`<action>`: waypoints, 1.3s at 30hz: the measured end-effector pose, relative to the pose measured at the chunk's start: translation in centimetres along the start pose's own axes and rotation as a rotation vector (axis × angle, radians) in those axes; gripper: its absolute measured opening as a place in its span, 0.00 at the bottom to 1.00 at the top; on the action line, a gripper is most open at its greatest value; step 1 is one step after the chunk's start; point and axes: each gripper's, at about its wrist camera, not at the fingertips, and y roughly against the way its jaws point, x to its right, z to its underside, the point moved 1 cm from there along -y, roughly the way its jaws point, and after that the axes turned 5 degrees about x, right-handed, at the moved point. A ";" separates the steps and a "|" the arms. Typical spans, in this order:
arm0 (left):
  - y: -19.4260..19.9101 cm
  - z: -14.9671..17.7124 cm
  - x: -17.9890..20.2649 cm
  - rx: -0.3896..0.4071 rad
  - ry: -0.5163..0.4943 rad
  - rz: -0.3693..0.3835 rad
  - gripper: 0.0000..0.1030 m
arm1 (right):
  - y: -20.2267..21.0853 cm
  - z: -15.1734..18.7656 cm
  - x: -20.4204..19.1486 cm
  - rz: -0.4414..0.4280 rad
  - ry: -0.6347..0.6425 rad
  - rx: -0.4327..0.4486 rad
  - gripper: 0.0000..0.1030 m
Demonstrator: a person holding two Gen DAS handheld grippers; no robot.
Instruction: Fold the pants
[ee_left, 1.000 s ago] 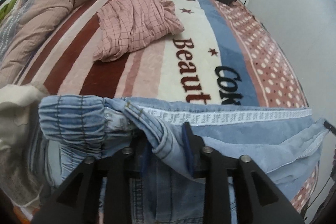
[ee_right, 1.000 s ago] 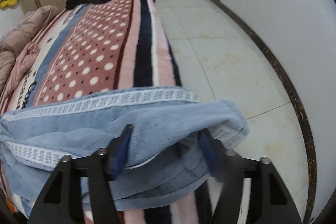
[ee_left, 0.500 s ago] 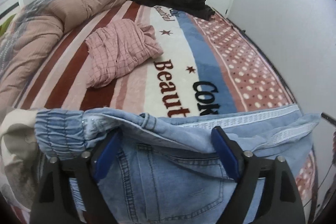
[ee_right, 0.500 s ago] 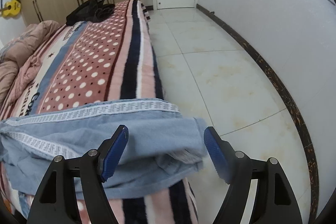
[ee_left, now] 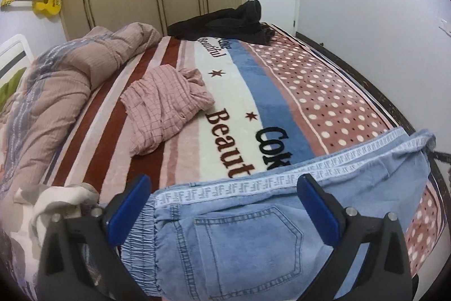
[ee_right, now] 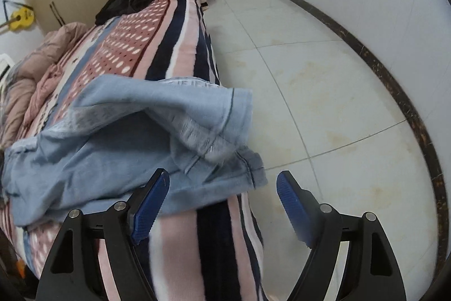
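Note:
Light blue denim pants point(ee_left: 253, 239) lie folded lengthwise across the near edge of the bed, waistband at the left, back pocket up, a white patterned stripe along the far edge. My left gripper point(ee_left: 225, 205) is open and empty, raised just above the waist end. In the right wrist view the leg ends point(ee_right: 157, 137) lie at the bed's right edge, hems overhanging. My right gripper point(ee_right: 222, 202) is open and empty, just behind the hems.
A pink checked garment point(ee_left: 166, 109) lies crumpled mid-bed. A beige quilt point(ee_left: 56, 83) is heaped at the left, a black garment point(ee_left: 225, 24) at the far end. The striped blanket point(ee_left: 324, 92) covers the bed. Tiled floor point(ee_right: 324, 92) and a wall run along the right.
Both grippers opened, let go of the pants and drew back and up. The pants now rest flat on the bed.

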 end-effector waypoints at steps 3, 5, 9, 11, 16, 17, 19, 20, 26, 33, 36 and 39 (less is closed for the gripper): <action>-0.1 0.5 0.5 -0.007 0.010 0.025 0.99 | -1.1 -0.8 0.1 -0.055 -0.026 0.066 0.76; -0.3 0.7 0.9 -0.007 0.013 0.030 0.99 | -1.9 -1.2 -0.1 -0.071 -0.026 0.085 0.77; -0.6 1.0 1.3 -0.009 0.011 0.031 0.99 | -3.8 -2.6 -0.3 -0.129 -0.061 0.115 0.77; -0.7 1.1 1.4 -0.010 0.011 0.032 0.99 | -4.2 -3.2 0.0 -0.171 -0.108 0.126 0.71; -0.9 1.4 1.7 -0.012 0.003 0.036 0.99 | -4.2 -4.6 -1.3 -0.173 -0.090 0.128 0.20; -1.0 1.4 1.8 -0.012 -0.001 0.036 0.99 | -3.7 -4.8 -1.8 -0.155 -0.075 0.135 0.20; -1.1 1.5 2.1 -0.013 -0.011 0.038 0.99 | -2.4 -5.1 -2.4 -0.138 -0.052 0.146 0.16; -1.1 1.6 2.2 -0.013 -0.013 0.042 0.99 | -1.7 -5.1 -2.4 -0.128 -0.042 0.152 0.15; -1.1 1.5 2.8 -0.011 -0.024 0.062 0.99 | 3.6 -6.5 -3.7 -0.062 0.021 0.146 0.15; -1.5 1.7 2.5 -0.021 -0.021 0.052 0.99 | 4.8 -7.3 -4.2 0.063 0.053 0.023 0.15; -1.9 2.1 1.9 -0.030 -0.004 0.045 0.99 | 1.4 -7.0 -2.3 0.142 -0.026 -0.046 0.23; -2.1 2.5 1.4 -0.039 -0.001 0.030 0.99 | -2.0 -6.2 -0.4 0.183 -0.079 -0.094 0.31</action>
